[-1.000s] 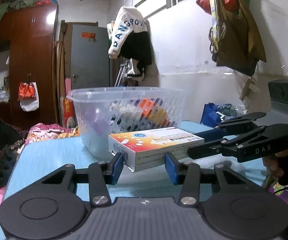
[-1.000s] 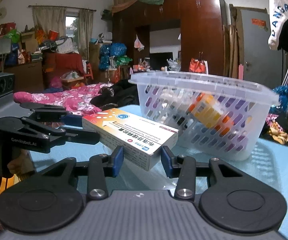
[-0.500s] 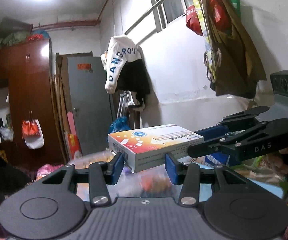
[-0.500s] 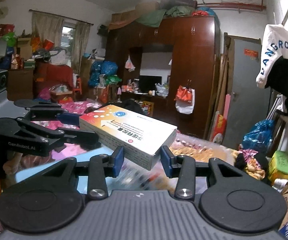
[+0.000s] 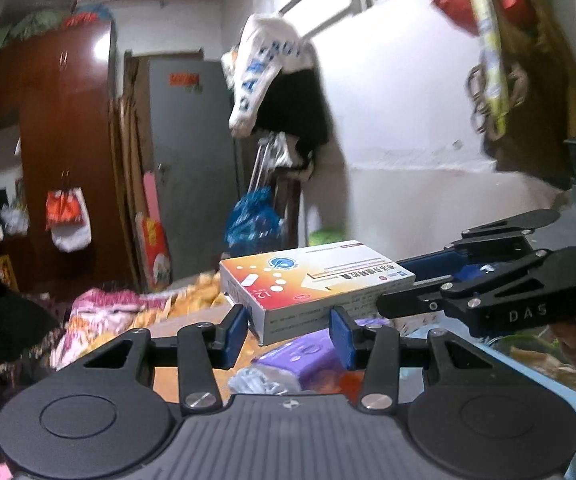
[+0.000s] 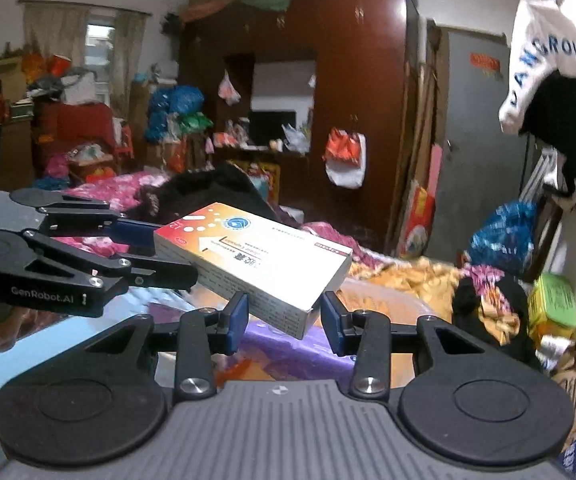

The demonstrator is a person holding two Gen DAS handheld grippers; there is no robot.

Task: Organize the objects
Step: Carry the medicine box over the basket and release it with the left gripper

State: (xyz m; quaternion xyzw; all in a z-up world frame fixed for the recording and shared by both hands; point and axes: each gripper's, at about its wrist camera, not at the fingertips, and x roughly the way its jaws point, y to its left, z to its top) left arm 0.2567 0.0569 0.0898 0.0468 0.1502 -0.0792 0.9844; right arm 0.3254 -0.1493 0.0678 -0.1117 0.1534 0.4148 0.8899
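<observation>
A white and orange medicine box (image 5: 311, 284) is held in the air between both grippers. My left gripper (image 5: 288, 330) is shut on one end of it, blue pads against its sides. My right gripper (image 6: 284, 318) is shut on the other end of the same box (image 6: 256, 256). Each gripper shows in the other's view, the right one (image 5: 487, 292) coming in from the right, the left one (image 6: 88, 256) from the left. Below the box lie a purple pack (image 5: 307, 360) and other blurred items. The basket's walls are out of sight.
A light blue table edge (image 5: 559, 376) shows at the right. Behind are a dark wooden wardrobe (image 6: 351, 92), a grey door (image 5: 192, 168), hanging clothes (image 5: 276, 76) on the white wall, and a cluttered bed with pink bedding (image 6: 116, 188).
Both grippers have lifted the medicine box from table level, where it was in front of the clear basket, up and forward. The basket's side has dropped out of view; items now show below.
</observation>
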